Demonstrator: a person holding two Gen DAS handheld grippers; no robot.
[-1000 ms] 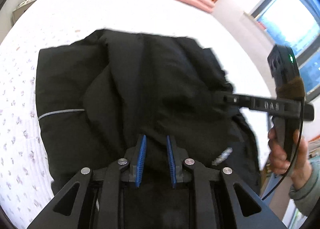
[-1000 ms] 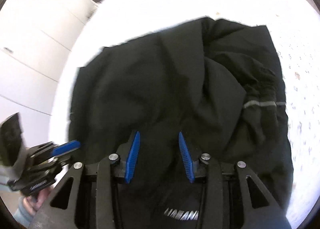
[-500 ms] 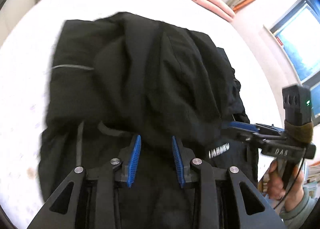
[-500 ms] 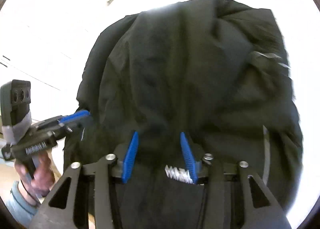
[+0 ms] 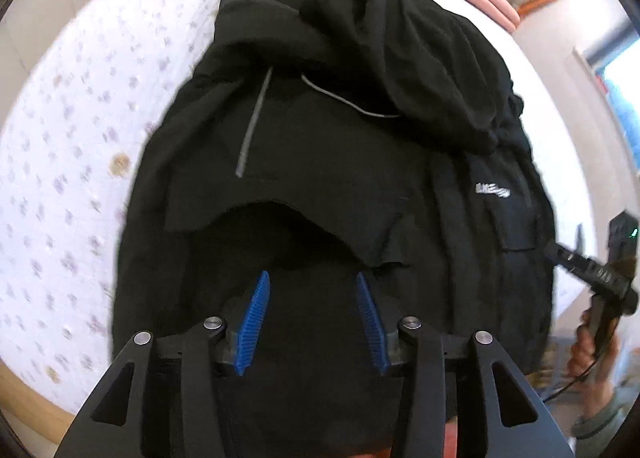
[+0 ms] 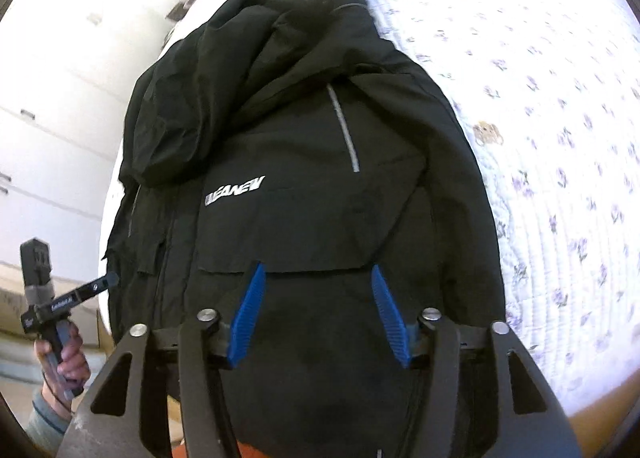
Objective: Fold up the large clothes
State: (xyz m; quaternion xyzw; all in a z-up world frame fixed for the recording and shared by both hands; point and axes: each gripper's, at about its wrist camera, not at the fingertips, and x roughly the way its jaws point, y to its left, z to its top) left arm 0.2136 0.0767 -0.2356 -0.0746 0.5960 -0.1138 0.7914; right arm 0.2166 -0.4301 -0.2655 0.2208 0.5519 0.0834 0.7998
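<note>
Black jacket (image 5: pixel 328 161) spread on floral bed (image 5: pixel 60 177). Left gripper (image 5: pixel 312 318) and right gripper (image 6: pixel 320 310) held above it, jaws opening, nothing grasped.

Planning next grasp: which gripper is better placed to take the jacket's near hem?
Left, marginally. Left gripper, jaws opening and empty, sits over the black jacket beside the folded flap edge; right gripper, also opening and empty, is over flat front fabric.
</note>
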